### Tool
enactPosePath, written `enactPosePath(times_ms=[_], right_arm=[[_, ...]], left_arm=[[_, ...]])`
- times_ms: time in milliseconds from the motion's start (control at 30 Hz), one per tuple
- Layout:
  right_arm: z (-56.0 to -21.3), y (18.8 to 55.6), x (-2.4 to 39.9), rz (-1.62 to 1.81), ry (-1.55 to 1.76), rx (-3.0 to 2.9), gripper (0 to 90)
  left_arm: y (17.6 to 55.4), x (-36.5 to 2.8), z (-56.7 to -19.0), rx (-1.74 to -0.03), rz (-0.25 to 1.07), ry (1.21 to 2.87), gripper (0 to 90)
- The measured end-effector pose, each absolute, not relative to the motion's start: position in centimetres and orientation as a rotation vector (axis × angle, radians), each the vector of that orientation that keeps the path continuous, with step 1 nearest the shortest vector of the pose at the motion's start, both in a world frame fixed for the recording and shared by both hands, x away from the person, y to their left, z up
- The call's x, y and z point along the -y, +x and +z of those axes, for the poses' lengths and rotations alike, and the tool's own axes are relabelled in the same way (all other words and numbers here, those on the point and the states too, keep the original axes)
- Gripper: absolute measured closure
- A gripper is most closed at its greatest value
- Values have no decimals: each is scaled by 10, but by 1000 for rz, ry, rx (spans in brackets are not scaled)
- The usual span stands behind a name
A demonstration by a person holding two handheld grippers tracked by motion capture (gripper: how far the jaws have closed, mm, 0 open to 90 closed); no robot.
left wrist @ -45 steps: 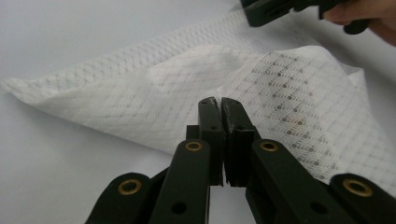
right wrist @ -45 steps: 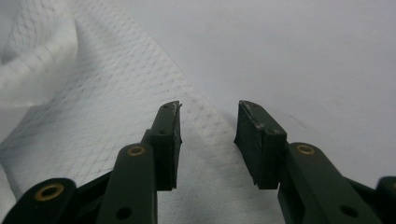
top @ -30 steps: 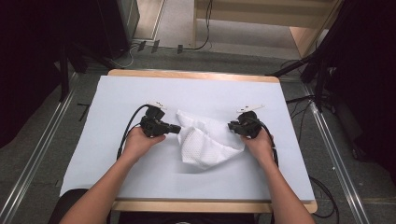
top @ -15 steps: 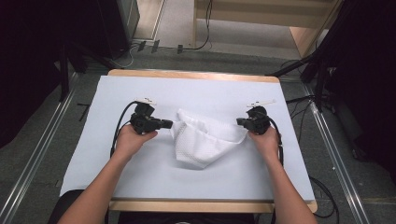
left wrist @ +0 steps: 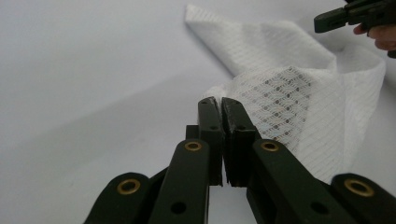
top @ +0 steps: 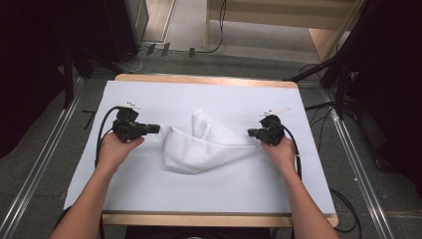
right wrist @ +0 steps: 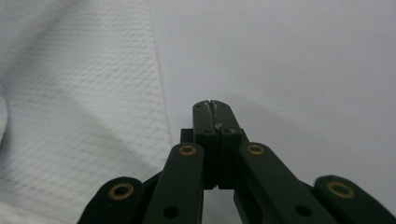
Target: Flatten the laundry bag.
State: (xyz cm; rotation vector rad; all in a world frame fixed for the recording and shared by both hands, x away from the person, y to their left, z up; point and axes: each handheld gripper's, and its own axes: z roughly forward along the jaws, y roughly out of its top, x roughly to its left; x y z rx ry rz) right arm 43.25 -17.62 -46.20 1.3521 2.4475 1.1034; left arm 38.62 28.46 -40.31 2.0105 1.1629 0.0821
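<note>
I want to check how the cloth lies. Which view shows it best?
The high view: the whole cloth lies stretched between both grippers. The left gripper view shows one raised mesh fold; the right gripper view, a flat patch.

left gripper (top: 155, 128): jaws closed, pointing right | right gripper (top: 251, 132): jaws closed, pointing left

Even overhead light brightens the white table cover (top: 149, 199), while the surroundings fall into deep shadow. Close up, the black jaws blur softly; the mesh cloth (left wrist: 289, 93) stays fairly sharp.
</note>
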Motion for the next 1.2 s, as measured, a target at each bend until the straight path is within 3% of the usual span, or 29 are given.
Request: enactPosePath(times_ms=[633,767,867,1200], right_arm=[[-468,449,120,1087,1181,-2547,722],[-469,450,114,1083,1149,-2561,758],[-468,447,109,1048,1095,-2564,898],[-455,452,125,1093,1190,-2508,900]], left_arm=[[368,-304,-411,-1234,69,1955,883],[365,-306,-413,-1245,72,1949,884],[364,-307,-413,-1249,72,1946,884],[362,-316,-408,-1262,130,1892,884]])
